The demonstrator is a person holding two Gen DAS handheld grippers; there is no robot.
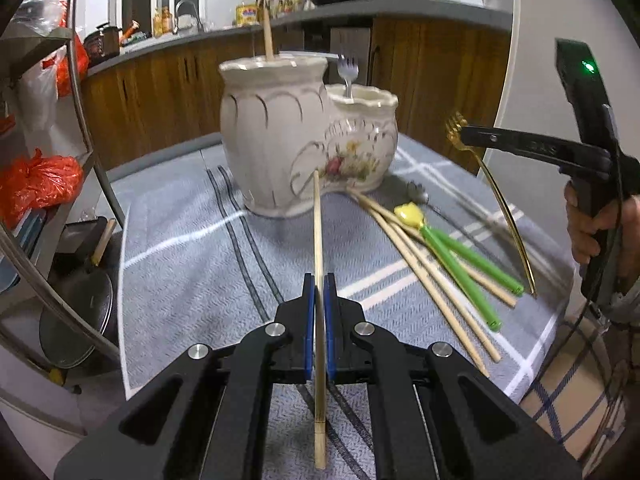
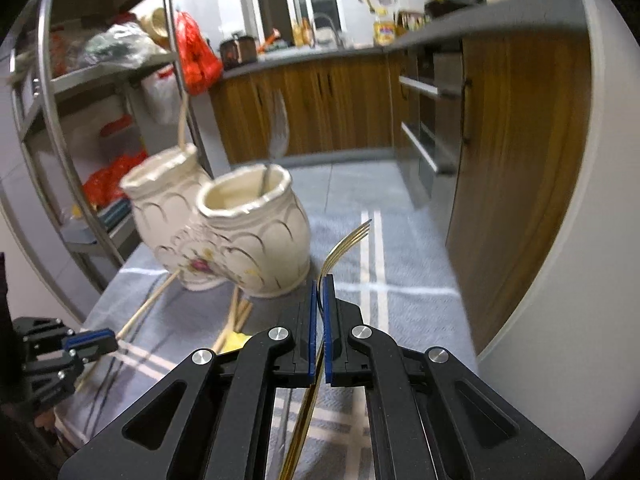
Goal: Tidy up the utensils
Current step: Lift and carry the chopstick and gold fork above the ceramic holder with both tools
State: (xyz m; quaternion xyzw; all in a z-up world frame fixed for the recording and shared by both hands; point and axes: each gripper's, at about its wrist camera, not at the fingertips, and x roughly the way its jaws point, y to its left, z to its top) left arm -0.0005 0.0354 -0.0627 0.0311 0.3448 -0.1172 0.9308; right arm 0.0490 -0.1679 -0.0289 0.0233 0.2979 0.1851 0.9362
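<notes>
Above the grey cloth, both claws hold utensils clear for sorting.
Left gripper clamps a chopstick; right gripper clamps a gold fork, both aimed toward the twin-pot ceramic holder.

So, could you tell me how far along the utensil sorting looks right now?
Partly done. A wooden stick already stands in the tall pot and a silver fork in the short pot. In hand: the left gripper is shut on a chopstick, the right gripper on a gold fork. Left on the cloth: several chopsticks and two green-handled utensils.
</notes>
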